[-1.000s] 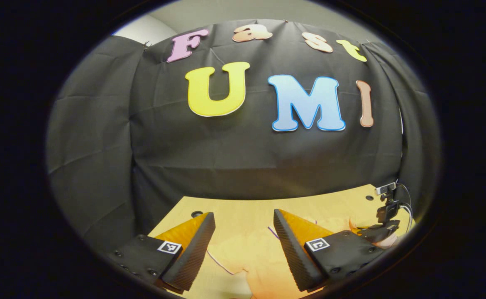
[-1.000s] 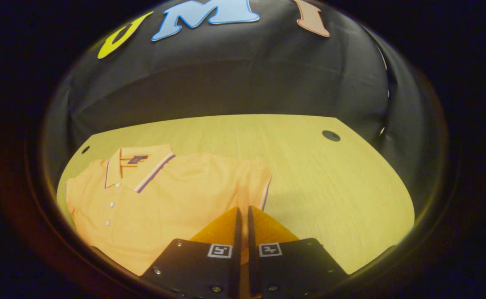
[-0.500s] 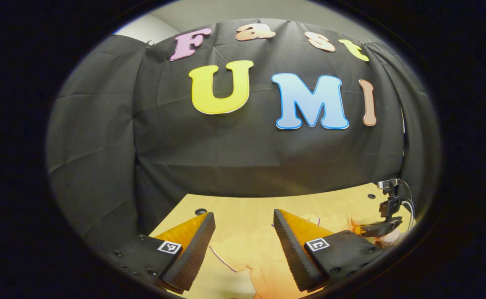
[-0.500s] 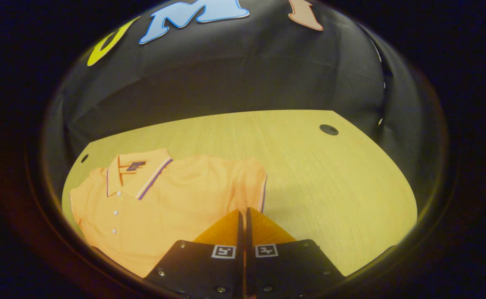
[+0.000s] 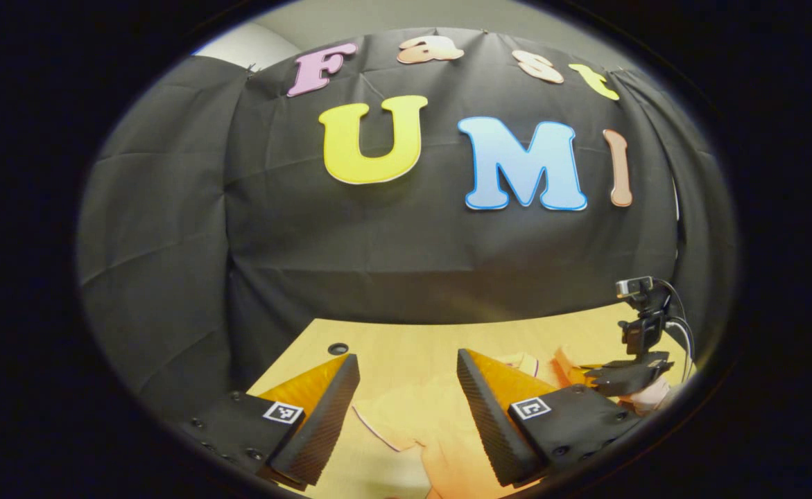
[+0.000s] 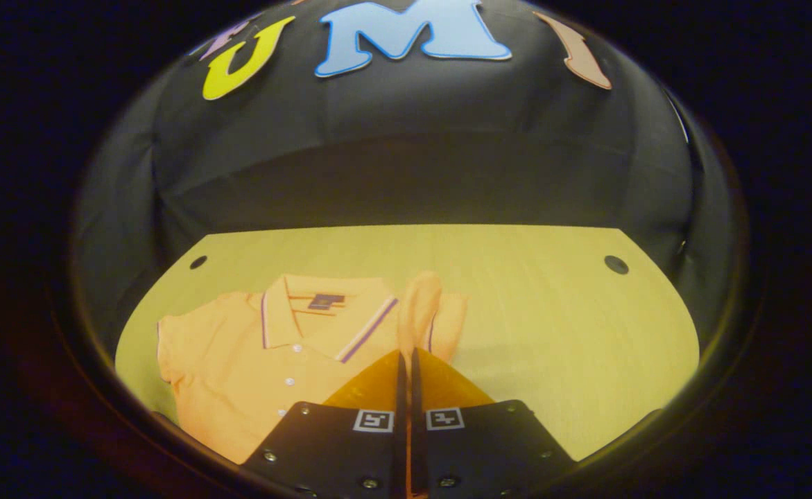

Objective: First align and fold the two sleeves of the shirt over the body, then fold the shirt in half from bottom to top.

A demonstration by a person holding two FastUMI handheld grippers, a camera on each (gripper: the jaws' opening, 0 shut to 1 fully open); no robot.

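Observation:
An orange polo shirt (image 6: 253,360) with a purple-striped collar (image 6: 322,315) lies flat on the yellow wooden table (image 6: 551,312). My right gripper (image 6: 406,353) is shut on the shirt's right sleeve (image 6: 423,312), which stands lifted and bunched beside the collar. My left gripper (image 5: 406,360) hangs open above the shirt's other sleeve (image 5: 406,412), with nothing between its fingers. In the left gripper view the right gripper (image 5: 627,378) shows farther off at the right edge, held by a hand, with orange cloth rising to it.
Black cloth walls close the table's back and sides. Round holes sit near the table's back corners (image 6: 616,264) (image 6: 197,262) (image 5: 338,348). Bare table (image 6: 586,360) stretches right of the shirt.
The right gripper has carried the sleeve up and leftward toward the collar, so the sleeve now stands folded. The left gripper stays open and has shifted slightly over its sleeve.

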